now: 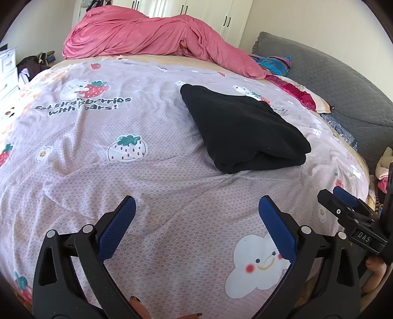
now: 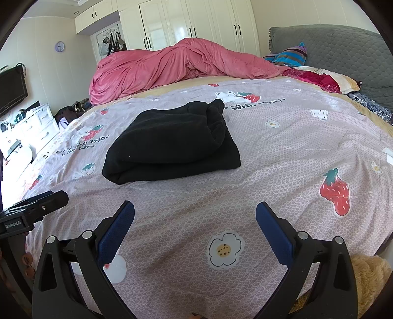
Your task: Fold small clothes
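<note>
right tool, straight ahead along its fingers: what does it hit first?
Probably the folded black garment, lying ahead and slightly left of the open right tool. Only bare bedsheet lies between. If angled down, it may touch the sheet first; depth is unclear.

A hand [image 1: 374,274] shows only as fingertips at the frame's right edge; the black garment's [image 2: 169,144] folded layers hide its type; a plush toy [image 2: 371,282] is cropped.

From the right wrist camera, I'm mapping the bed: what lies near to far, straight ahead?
right gripper → daisy print → black folded garment → pink duvet → white wardrobe
</note>
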{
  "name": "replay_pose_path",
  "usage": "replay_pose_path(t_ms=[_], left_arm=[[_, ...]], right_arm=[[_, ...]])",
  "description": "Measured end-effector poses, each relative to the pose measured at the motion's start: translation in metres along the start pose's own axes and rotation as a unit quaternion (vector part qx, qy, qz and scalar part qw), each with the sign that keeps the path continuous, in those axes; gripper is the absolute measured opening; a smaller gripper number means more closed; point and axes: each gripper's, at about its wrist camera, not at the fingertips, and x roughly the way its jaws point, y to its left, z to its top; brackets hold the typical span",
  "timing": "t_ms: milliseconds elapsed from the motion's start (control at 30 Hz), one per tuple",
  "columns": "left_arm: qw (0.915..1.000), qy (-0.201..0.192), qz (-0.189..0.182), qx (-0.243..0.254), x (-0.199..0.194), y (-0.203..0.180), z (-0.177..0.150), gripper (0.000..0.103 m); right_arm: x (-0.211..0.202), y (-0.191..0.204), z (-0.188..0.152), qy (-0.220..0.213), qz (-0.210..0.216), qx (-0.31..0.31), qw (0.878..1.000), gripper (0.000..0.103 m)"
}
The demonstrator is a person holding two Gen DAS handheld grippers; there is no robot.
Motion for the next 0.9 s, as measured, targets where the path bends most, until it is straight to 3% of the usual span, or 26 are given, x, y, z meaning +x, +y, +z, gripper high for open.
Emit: replay_pose_path(t_ms=[267,467,700,800,900], left_arm=[[0.9998,0.004,0.020,0.003,0.002,-0.003,0.001,0.094],[0.9998,0.008,0.011,0.013,0.001,-0.007,0.001,0.094],[0.9989,-0.034,-0.001,0.032,-0.020,-0.009,0.007,0.094],[0.9998,-0.015,0.014,-0.005,-0.021,0.024,0.021,0.094],[0.9955,-0.010,0.052,-0.079,-0.034,0.098,0.044,0.094]], right_arm=[[0.000,0.000,0.000,0.000,-0.001,-0.002,1.000,0.099],[-0.001,-0.001,0.001,-0.004,-0.003,0.003,1.000,0.099],[-0.037,-0.029,0.014,-0.040,-0.003,0.060,0.997,0.099],[-0.080,-0.068,0.020,-0.082,-0.053,0.102,0.990,0.099],[-0.127,-0.128,0.011,-0.117,-0.166,0.161,0.966,0.099]])
